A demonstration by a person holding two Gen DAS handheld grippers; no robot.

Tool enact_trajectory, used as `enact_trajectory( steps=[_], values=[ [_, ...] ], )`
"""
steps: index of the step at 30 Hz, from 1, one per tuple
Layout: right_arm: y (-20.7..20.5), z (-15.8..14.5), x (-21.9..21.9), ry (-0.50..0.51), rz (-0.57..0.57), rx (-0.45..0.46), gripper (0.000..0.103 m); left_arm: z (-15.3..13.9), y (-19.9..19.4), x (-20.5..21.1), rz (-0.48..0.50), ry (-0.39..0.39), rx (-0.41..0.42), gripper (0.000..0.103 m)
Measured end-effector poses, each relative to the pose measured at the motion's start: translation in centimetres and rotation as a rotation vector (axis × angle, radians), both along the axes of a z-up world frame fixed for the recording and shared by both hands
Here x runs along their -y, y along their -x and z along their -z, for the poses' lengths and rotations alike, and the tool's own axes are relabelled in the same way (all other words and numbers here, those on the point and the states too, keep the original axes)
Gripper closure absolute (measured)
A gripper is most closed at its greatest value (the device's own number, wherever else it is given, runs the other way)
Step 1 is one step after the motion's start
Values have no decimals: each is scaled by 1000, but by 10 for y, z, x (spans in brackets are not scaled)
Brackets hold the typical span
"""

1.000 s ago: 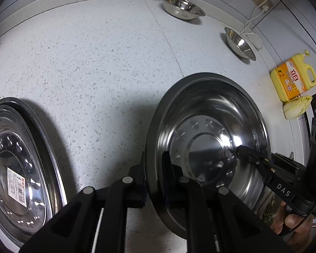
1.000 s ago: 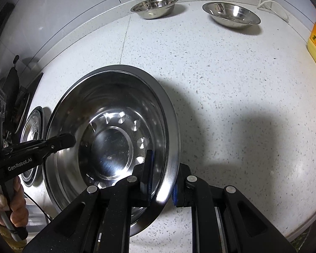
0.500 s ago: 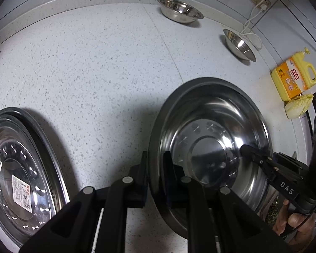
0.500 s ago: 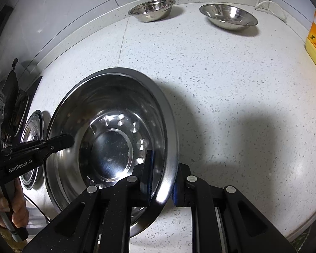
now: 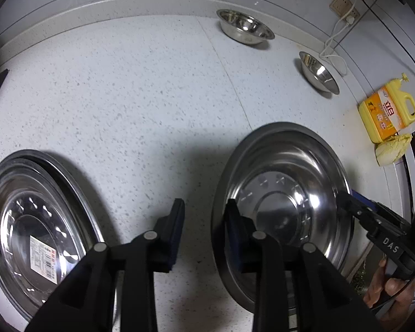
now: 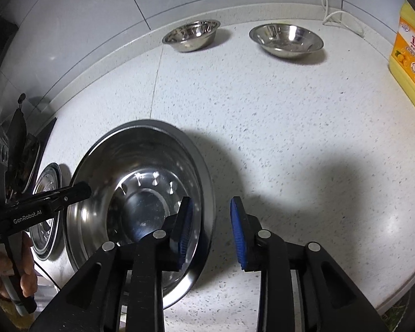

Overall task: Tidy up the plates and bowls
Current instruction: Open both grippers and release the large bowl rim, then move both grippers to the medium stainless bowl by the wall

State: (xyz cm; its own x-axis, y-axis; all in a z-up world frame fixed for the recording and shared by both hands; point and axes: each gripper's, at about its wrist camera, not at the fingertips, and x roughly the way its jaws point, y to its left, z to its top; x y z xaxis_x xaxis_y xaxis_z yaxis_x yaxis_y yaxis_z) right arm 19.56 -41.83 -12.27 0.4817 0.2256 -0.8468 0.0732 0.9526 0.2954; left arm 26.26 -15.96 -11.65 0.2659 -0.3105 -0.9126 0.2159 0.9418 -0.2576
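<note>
A large steel plate (image 5: 285, 193) is seen set flat on the speckled counter (image 5: 124, 96), straddled at its rim by the left gripper (image 5: 204, 213) and right gripper (image 6: 210, 221), both spread wide and empty. Beside it, a plate stack (image 5: 38, 229) is left unjoined; two bowls (image 6: 192, 34) at the back are yet to be nested.

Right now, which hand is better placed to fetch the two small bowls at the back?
Right: the right tool, open, faces the bowls nearly straight ahead; from the left tool they lie rightward.
</note>
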Motion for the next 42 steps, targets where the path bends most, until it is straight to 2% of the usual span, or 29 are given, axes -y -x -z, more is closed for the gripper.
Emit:
enact_trajectory(
  steps=[4, 6, 14, 16, 18, 20, 25, 33, 37, 42],
  values=[
    [3, -9, 9, 21, 5, 22, 71, -8, -3, -2, -7, 2, 17, 65],
    [4, -14, 15, 23, 8, 30, 65, -15, -6, -2, -12, 10, 28, 64],
    [10, -41, 60, 71, 77, 93, 64, -44, -32, 9, -2, 42, 73, 62],
    [7, -49, 73, 87, 97, 109, 61, -49, -41, 17, 9, 44, 79, 59],
    [3, -54, 82, 103, 115, 123, 53, -52, -51, 25, 17, 56, 73, 57],
    [-7, -59, 93, 120, 121, 133, 53, -54, -63, 33, 18, 74, 61, 56],
    [-34, -60, 118, 88, 135, 134, 51, -55, -94, 69, 55, 62, 49, 56],
    [-107, -48, 160, 88, 152, 129, 49, -47, -149, 122, 98, 95, 15, 56],
    [-132, -45, 169, 81, 160, 133, 49, -37, -176, 121, 33, 91, 26, 56],
    [-173, -55, 145, 53, 60, 187, 49, -30, -210, 100, -73, 65, 62, 56]
  ],
)
